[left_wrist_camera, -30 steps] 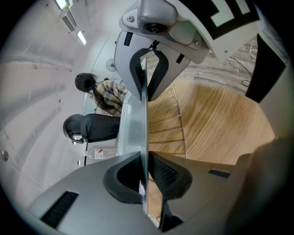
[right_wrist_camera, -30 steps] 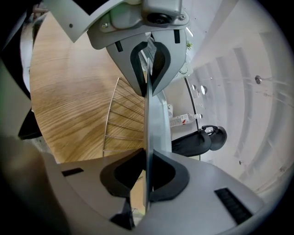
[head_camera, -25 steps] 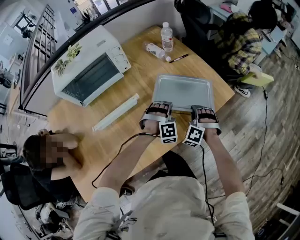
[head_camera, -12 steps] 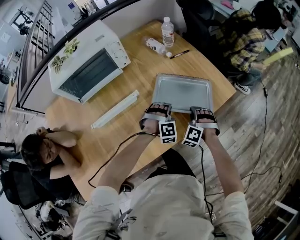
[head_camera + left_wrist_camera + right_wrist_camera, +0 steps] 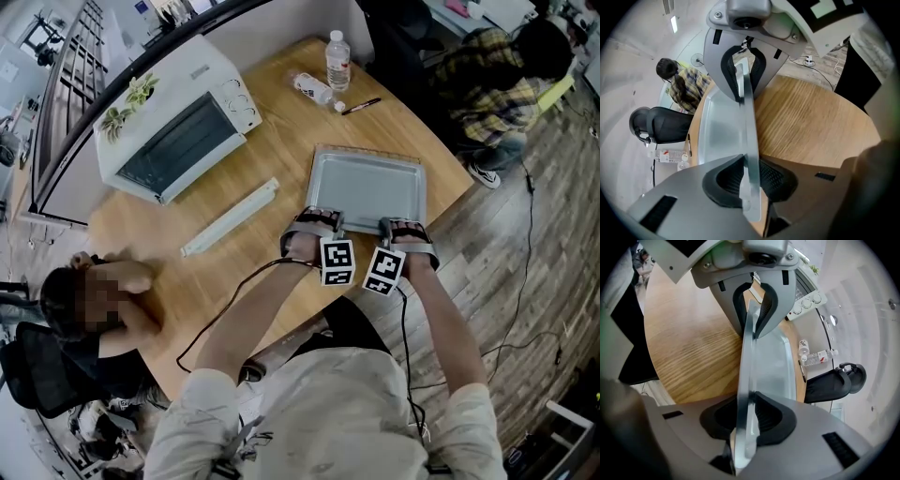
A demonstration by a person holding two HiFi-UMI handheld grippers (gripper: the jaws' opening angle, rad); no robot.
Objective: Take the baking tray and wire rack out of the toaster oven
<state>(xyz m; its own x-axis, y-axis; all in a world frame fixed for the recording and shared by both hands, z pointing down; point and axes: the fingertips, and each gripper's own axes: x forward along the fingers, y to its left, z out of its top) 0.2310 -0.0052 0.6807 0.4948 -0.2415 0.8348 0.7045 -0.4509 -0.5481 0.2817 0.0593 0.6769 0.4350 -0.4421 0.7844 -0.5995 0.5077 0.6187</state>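
Both your left claw [image 5: 314, 219] and right claw [image 5: 404, 226] have just been opening, the baking tray [image 5: 366, 183] rim loose between them. It lies on the tabletop [image 5: 286, 145]: stiff, light, slick, so grip that rim.

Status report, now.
Left gripper and right gripper just opening, tray rim between the jaws. Tray down on table. Oven door shut, rack not seen. Nothing in the way.
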